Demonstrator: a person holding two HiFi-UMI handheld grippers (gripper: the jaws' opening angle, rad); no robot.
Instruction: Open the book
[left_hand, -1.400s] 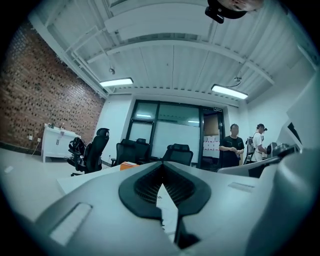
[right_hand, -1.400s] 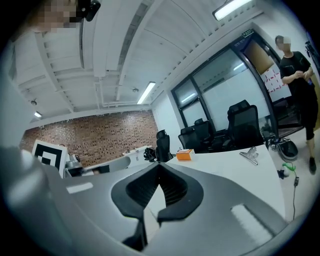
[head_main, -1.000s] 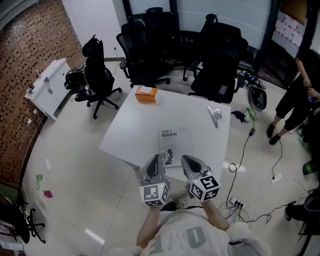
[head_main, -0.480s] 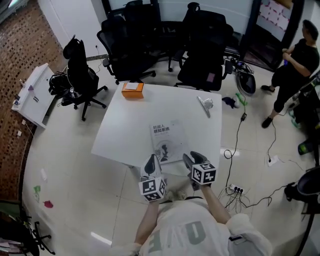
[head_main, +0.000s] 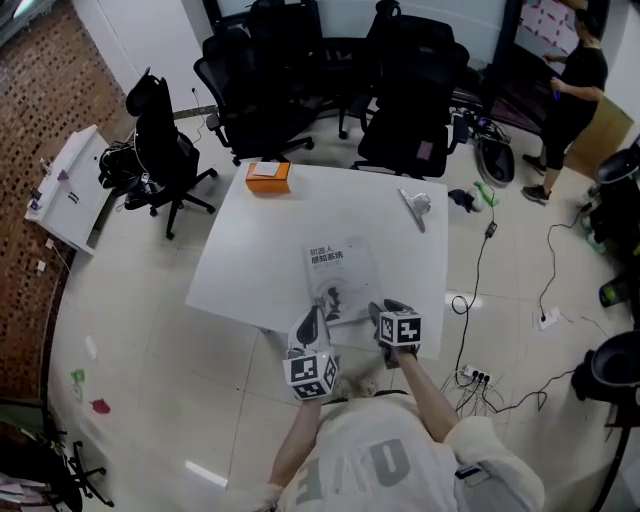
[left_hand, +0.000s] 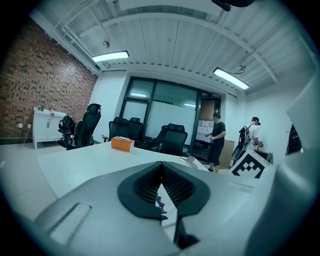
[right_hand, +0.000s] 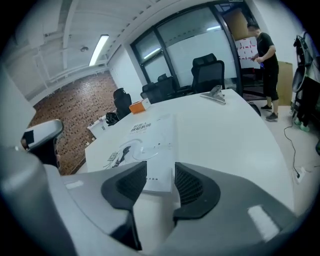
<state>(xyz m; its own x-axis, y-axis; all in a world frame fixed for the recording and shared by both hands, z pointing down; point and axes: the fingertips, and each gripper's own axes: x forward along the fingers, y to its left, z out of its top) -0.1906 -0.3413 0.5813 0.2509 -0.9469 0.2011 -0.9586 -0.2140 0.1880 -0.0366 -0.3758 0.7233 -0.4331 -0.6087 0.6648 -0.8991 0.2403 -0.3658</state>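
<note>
The book lies shut, flat, just ahead of the right claw, whose jaws have just been opening wide, still empty. The left claw is closed, empty. The cover looks thin, light and slick: lift it at its near free edge.

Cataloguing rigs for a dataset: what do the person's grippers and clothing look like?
The left gripper and right gripper have smooth light-grey shells and rounded jaws lined with dark ribbed pads. Each carries a white cube with black square markers. The person wears a pale top with large grey lettering. The right gripper's jaws have just been opening, nothing between them.
</note>
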